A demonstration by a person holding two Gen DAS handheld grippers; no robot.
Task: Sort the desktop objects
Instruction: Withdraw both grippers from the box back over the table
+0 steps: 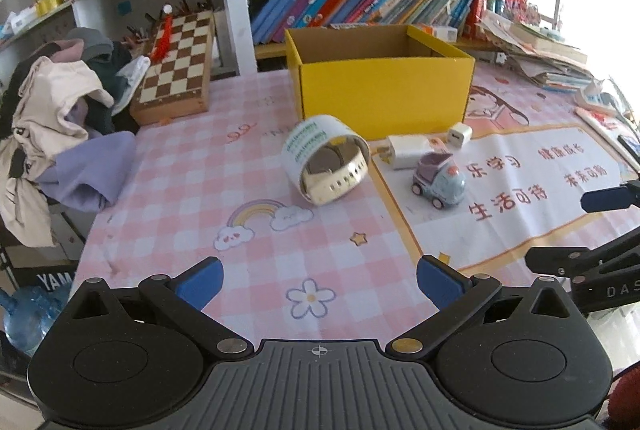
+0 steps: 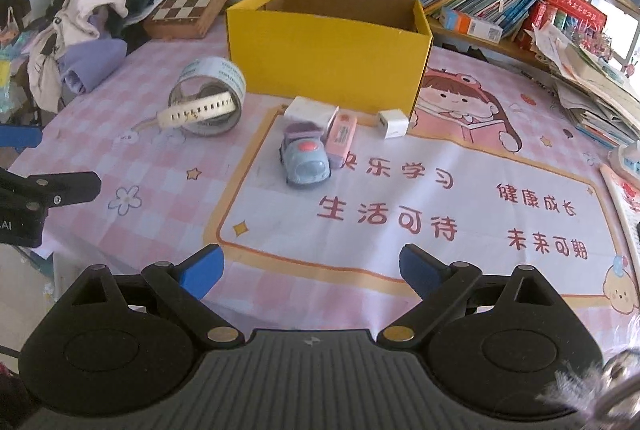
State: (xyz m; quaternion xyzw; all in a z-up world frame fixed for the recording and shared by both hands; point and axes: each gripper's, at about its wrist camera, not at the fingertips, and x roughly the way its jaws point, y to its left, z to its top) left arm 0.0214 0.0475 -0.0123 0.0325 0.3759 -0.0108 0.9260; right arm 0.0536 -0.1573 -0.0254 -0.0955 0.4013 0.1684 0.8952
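Rounded plastic toy car (image 2: 305,162) before boxy yellow cardboard box (image 2: 328,58); both tools spread apart.

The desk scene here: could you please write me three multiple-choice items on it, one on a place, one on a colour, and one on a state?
1. Where does the toy car stand?
A. inside the box
B. on the mat in front of the box
C. on the chessboard

2. What colour is the cardboard box on the outside?
A. yellow
B. green
C. red

3. How do the fingers of the right gripper stand?
A. shut on the toy car
B. shut on the tape roll
C. open, holding nothing

Answers:
1. B, the car sits on the printed mat, on the near side of the box.
2. A, its outer walls are yellow.
3. C, the blue fingers are spread apart with only the mat between them.
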